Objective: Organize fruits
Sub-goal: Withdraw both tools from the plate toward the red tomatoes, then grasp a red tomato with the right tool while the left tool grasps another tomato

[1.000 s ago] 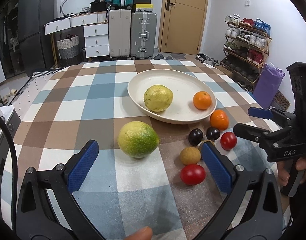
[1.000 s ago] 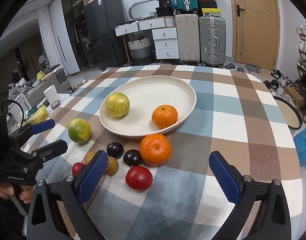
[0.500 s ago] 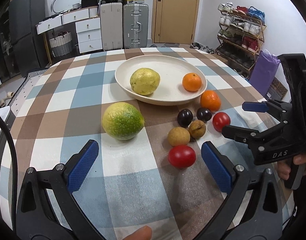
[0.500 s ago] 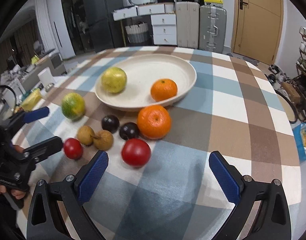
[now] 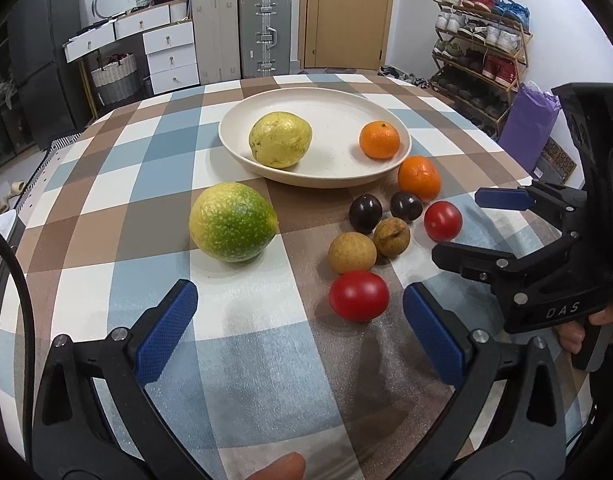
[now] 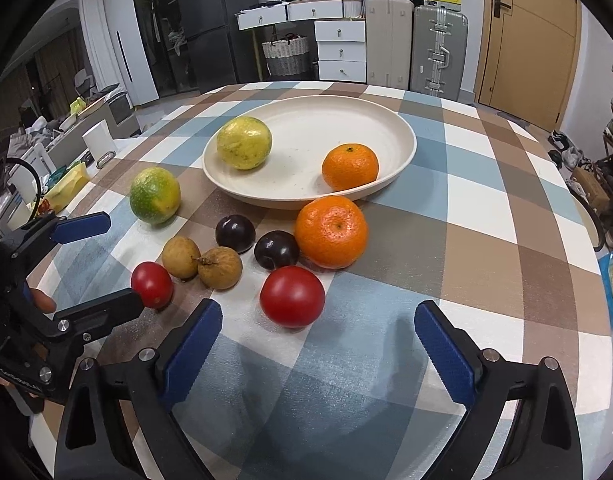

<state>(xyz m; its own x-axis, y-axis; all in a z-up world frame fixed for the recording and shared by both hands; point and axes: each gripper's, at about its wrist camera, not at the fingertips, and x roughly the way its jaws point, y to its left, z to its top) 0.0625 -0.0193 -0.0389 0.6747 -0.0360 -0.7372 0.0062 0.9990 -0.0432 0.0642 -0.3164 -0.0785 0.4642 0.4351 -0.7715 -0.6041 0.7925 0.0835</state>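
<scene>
On inspection, both of my tools were released and carried nothing. My left gripper hung low over the checked blue, brown and white tablecloth, jaws spread wide. My right gripper was likewise spread, just short of the nearer glossy red tomato.

Work done: the wide cream shallow dish held two pieces only, a pale yellow round citrus and a small orange mandarin.

Work outstanding: eight pieces lay on the cloth outside the dish. A large mottled green-yellow citrus sat apart on the left. A larger orange mandarin rested just beside the dish rim. Close to it were two dark purple plums, two tan rough-skinned longans, and a second, smaller red tomato near my left tool's lower finger.

Judgement: the task stood at an early stage, roughly a fifth complete. The nearer tomato appeared the likeliest next item for my right tool, though that was not settled.
</scene>
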